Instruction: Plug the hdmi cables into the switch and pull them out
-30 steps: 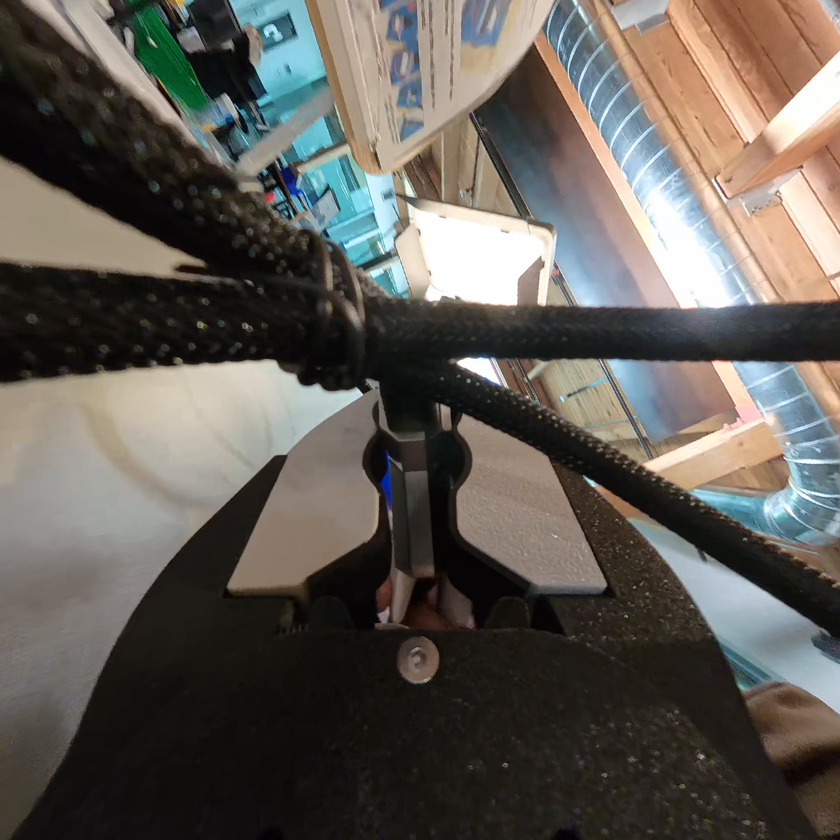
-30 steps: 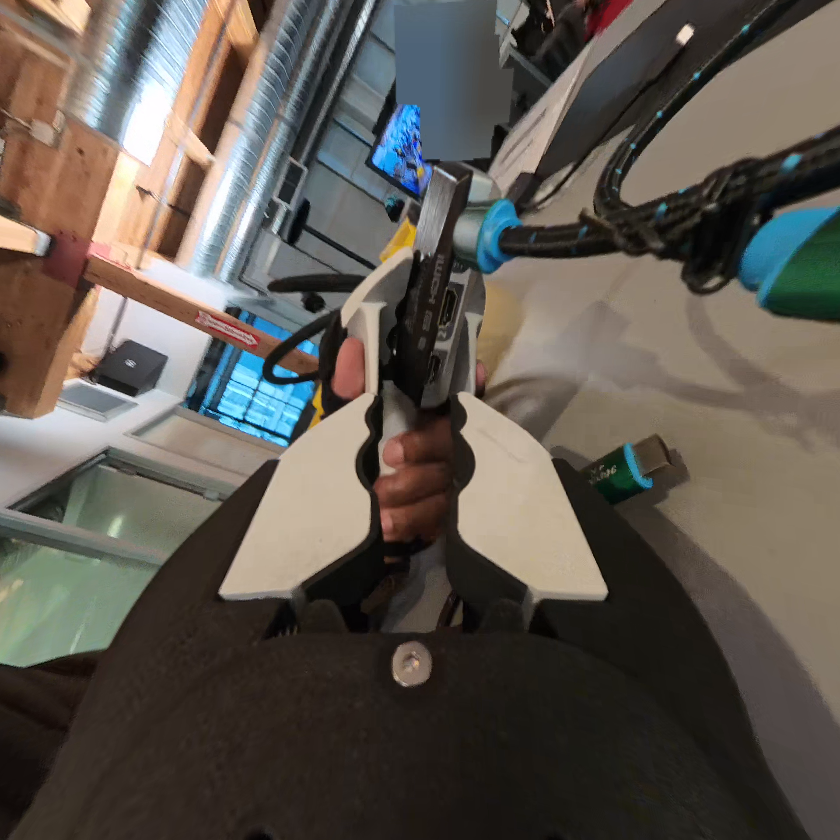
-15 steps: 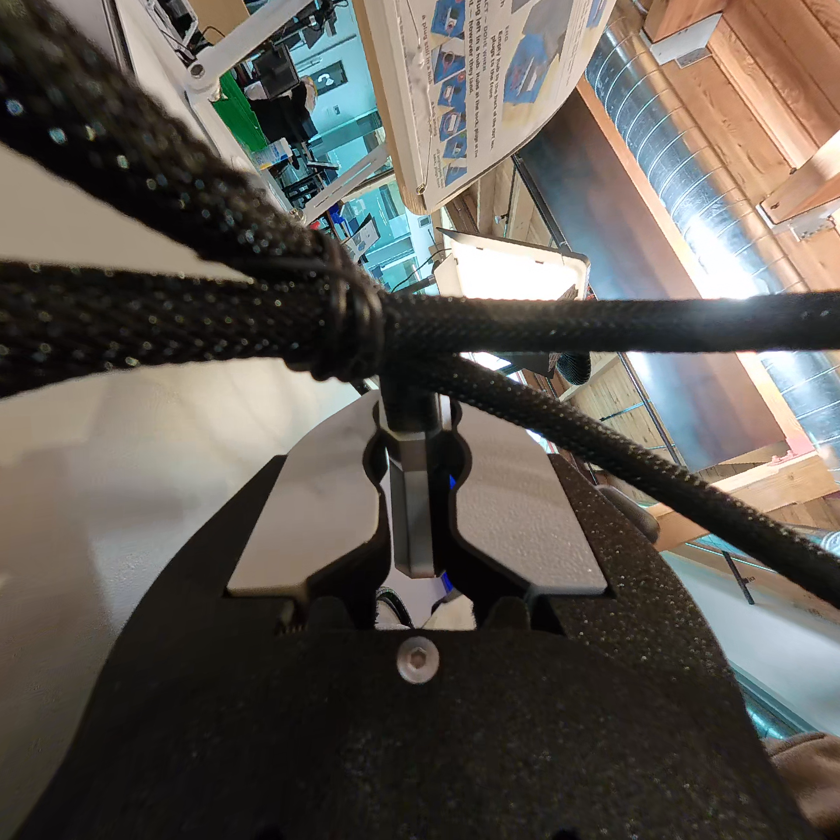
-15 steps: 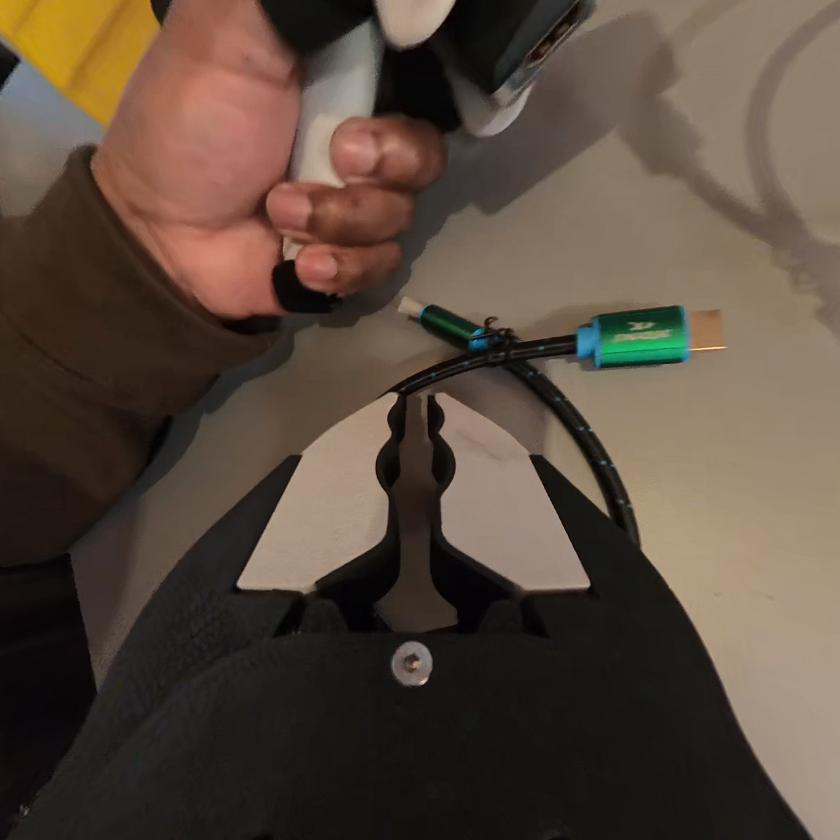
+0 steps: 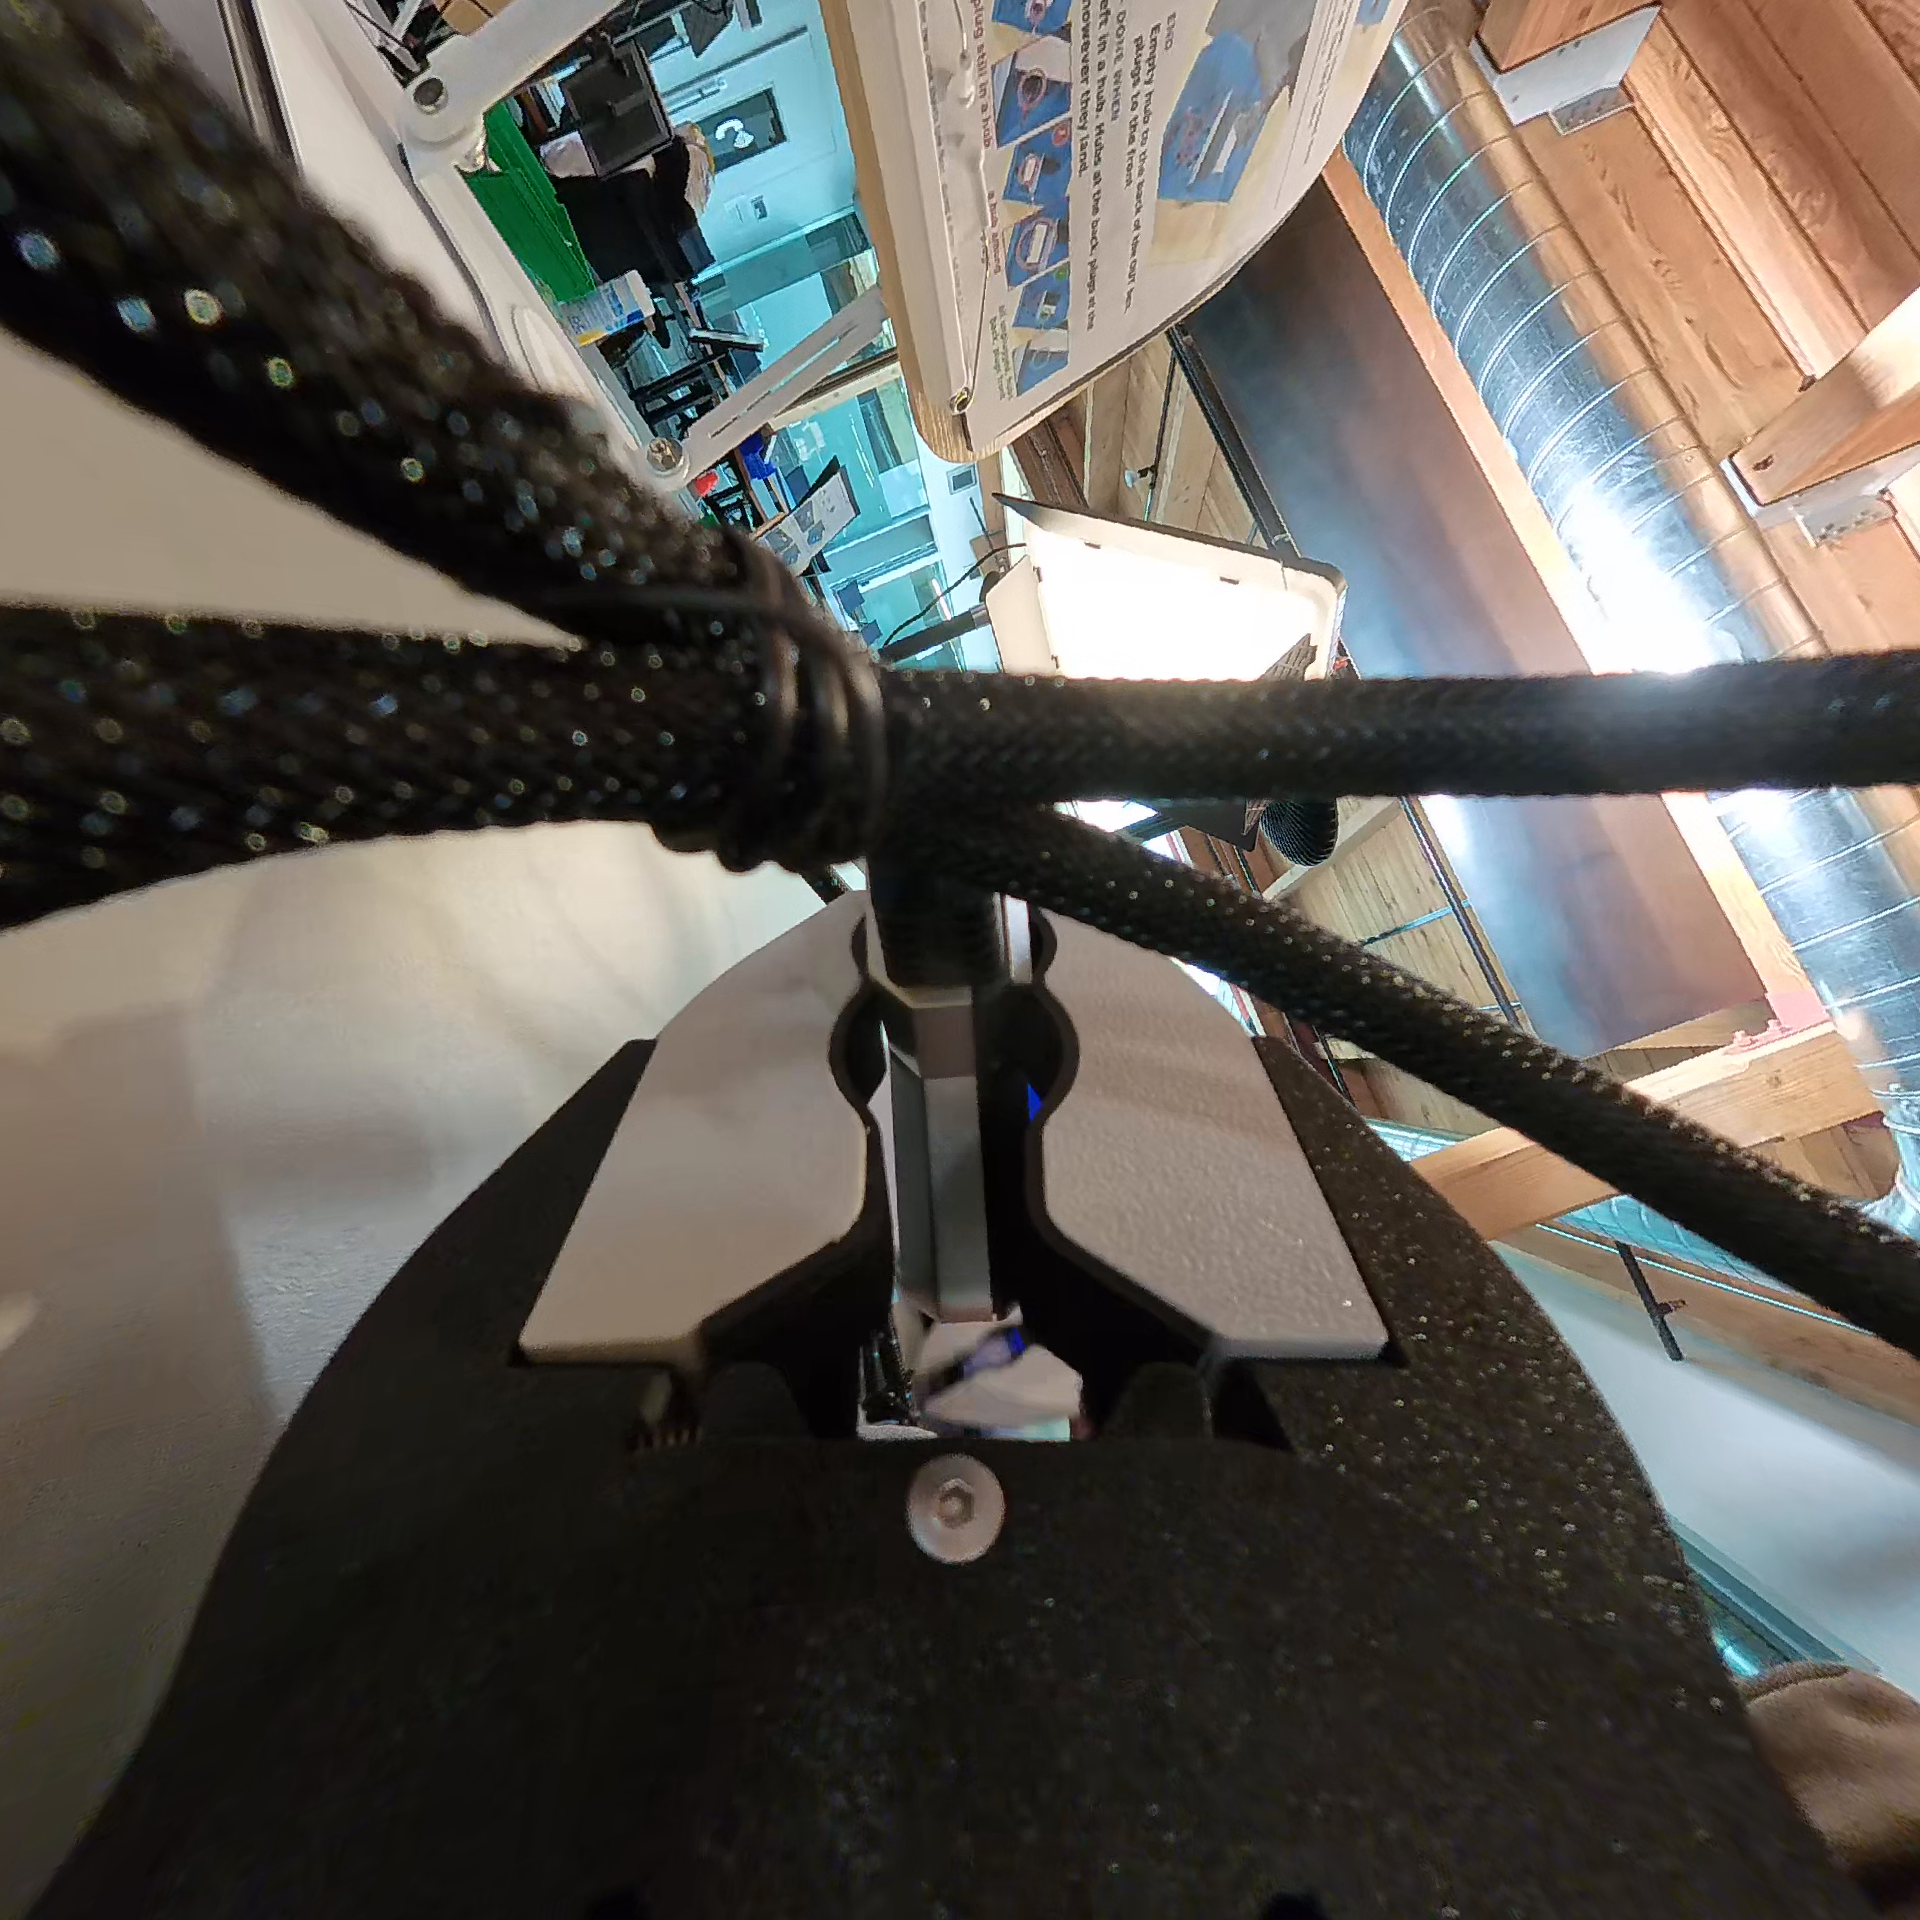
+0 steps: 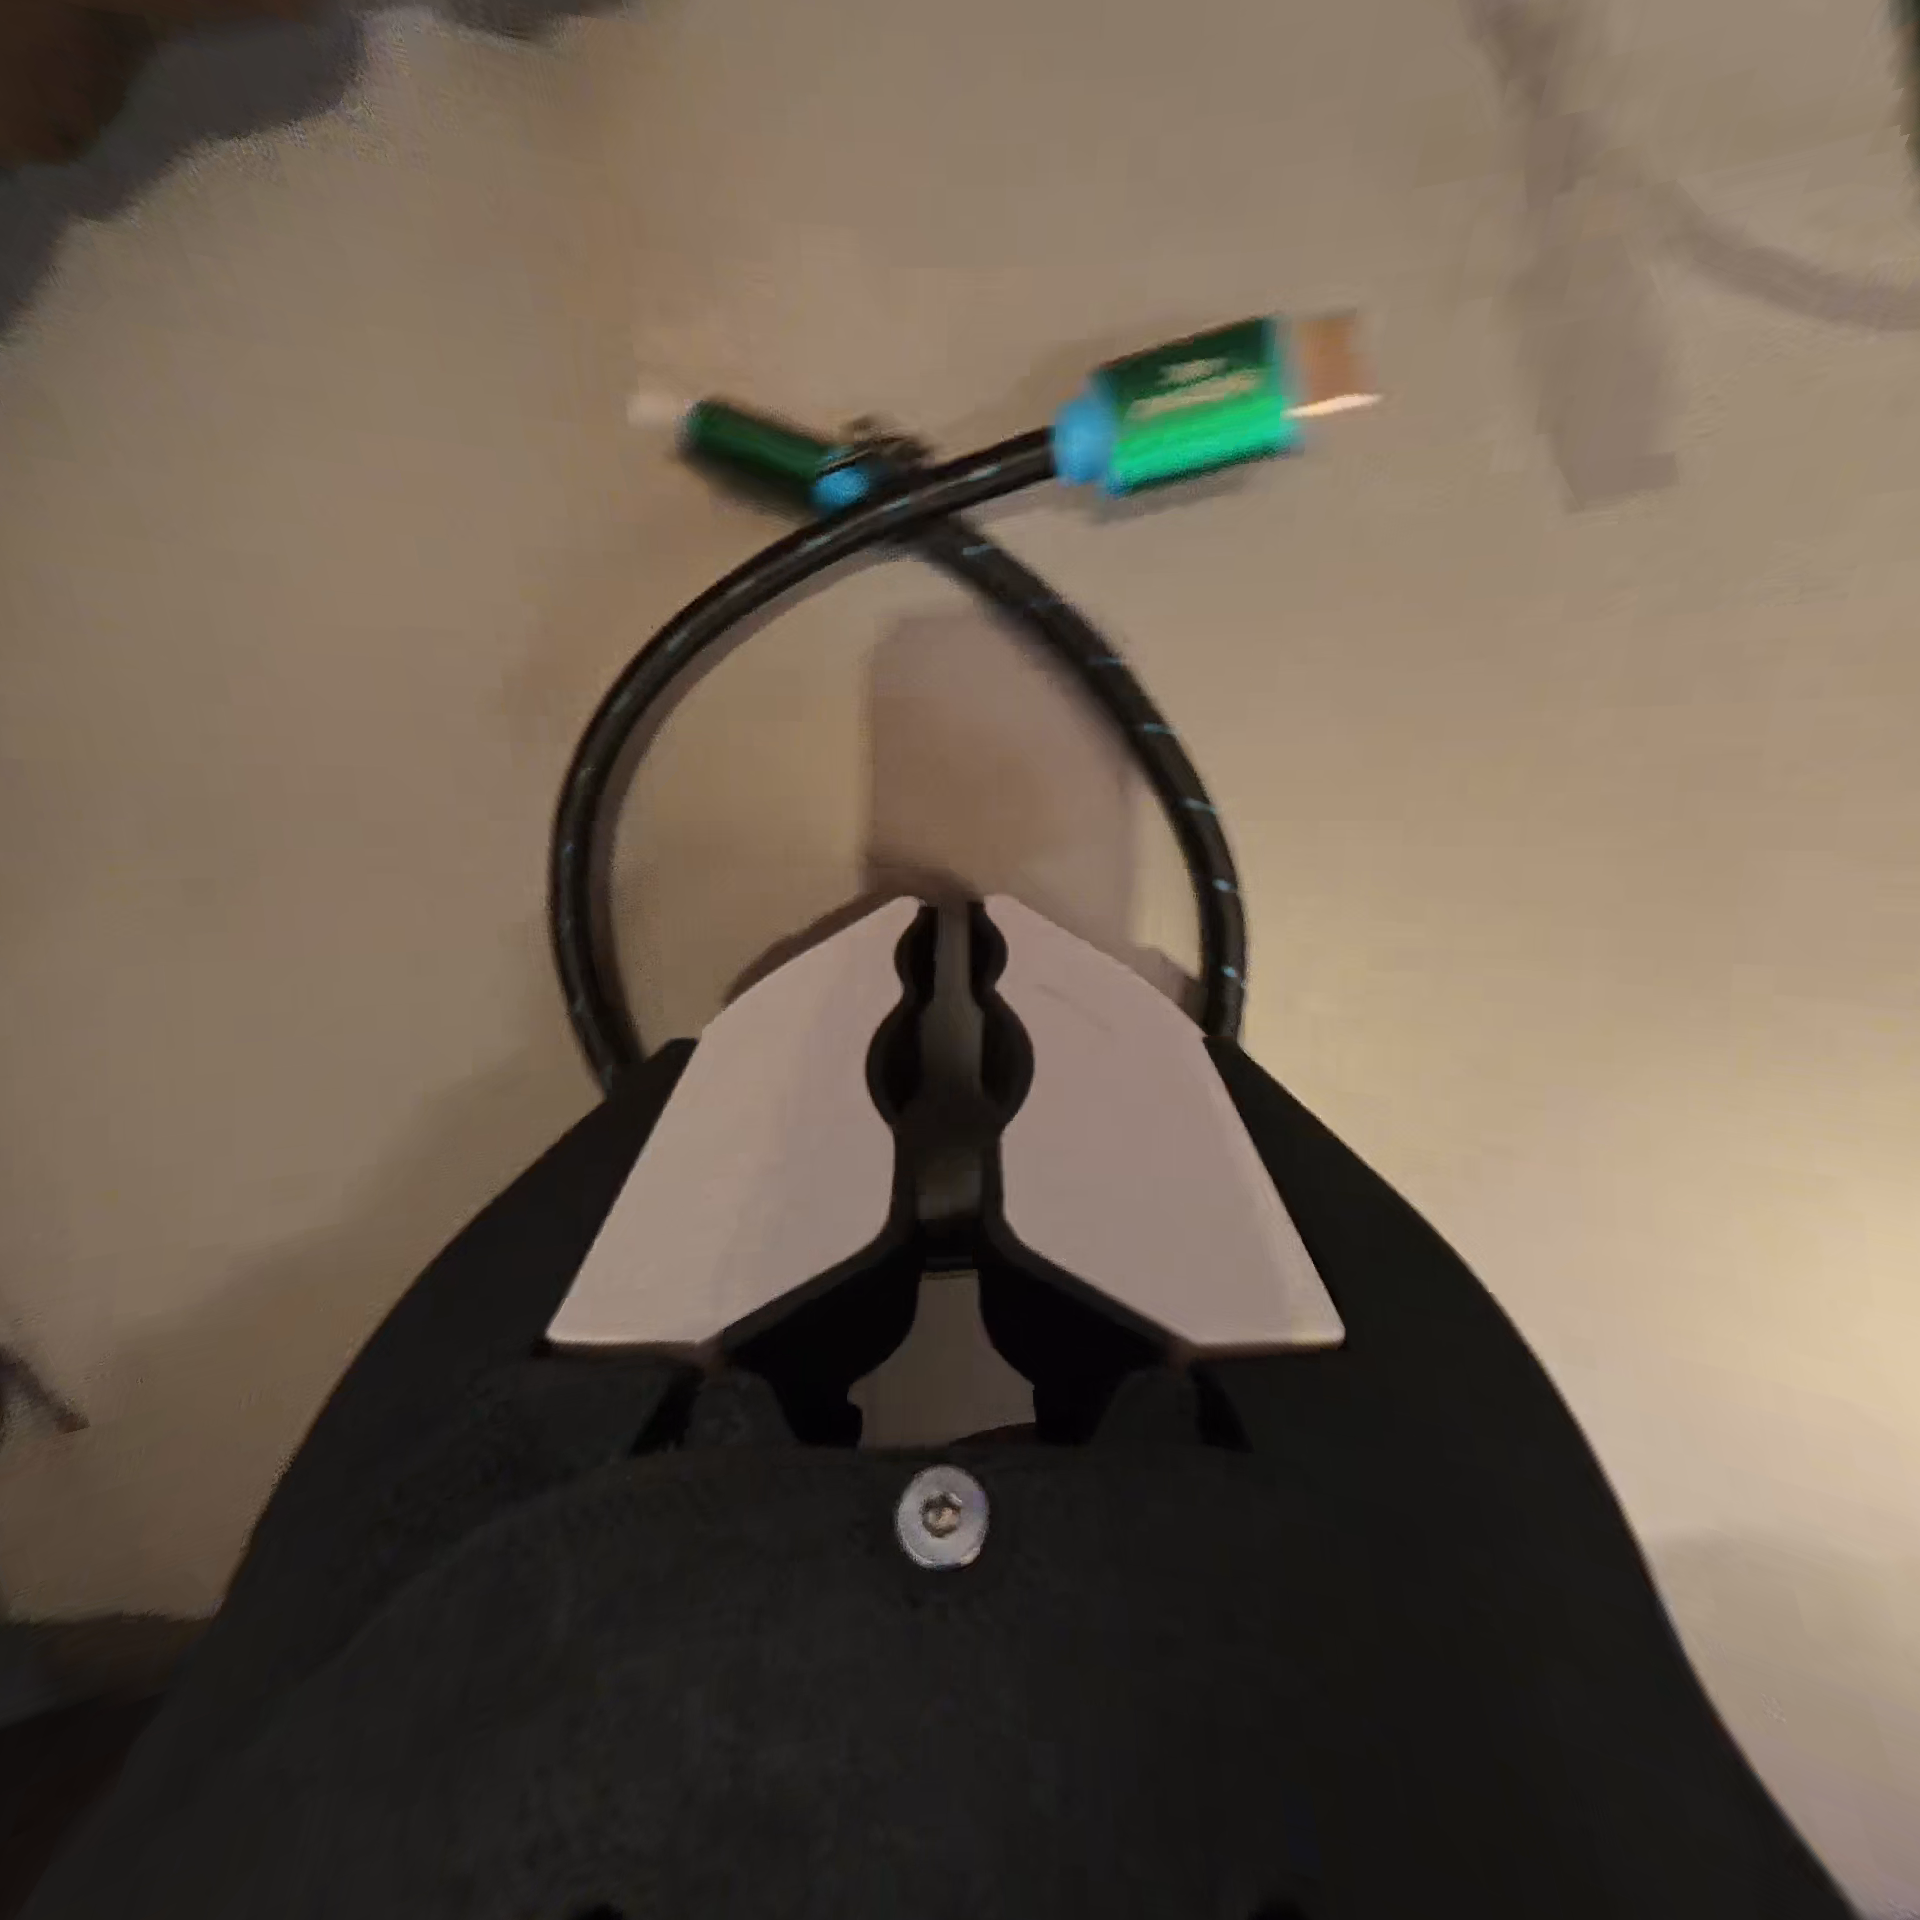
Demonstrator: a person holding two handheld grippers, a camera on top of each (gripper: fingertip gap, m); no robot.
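Tongs of the left gripper (image 5: 940,935) clamp a grey metal hub (image 5: 935,1164), a narrow slab seen edge-on, with a pale finger (image 5: 727,1143) tight against each flank. From the hub's far end a black braided cable (image 5: 1351,727) rises and crosses the whole left wrist view, bundled at a tie (image 5: 821,727) with further braided strands that run off to the left and lower right. Behind the cable lie a pale bench (image 5: 312,1039), a tilted poster board (image 5: 1091,208), a lit white panel (image 5: 1143,613), a silver duct (image 5: 1558,416) and wooden beams (image 5: 1766,156). Tongs of the right gripper (image 6: 954,909) stand almost closed, a thin slit between the pale fingers (image 6: 790,1122) and nothing held; they point down at the bench (image 6: 1558,935). Ahead of the tips, apart from them, a short black cable with blue flecks (image 6: 592,790) lies on the bench in a loop that curves round both sides of the fingertips and crosses itself at the far side. Its two ends carry green plugs: a larger one with a gold tip (image 6: 1195,416) to the right, a slimmer one (image 6: 758,447) to the left. The right wrist view is blurred.
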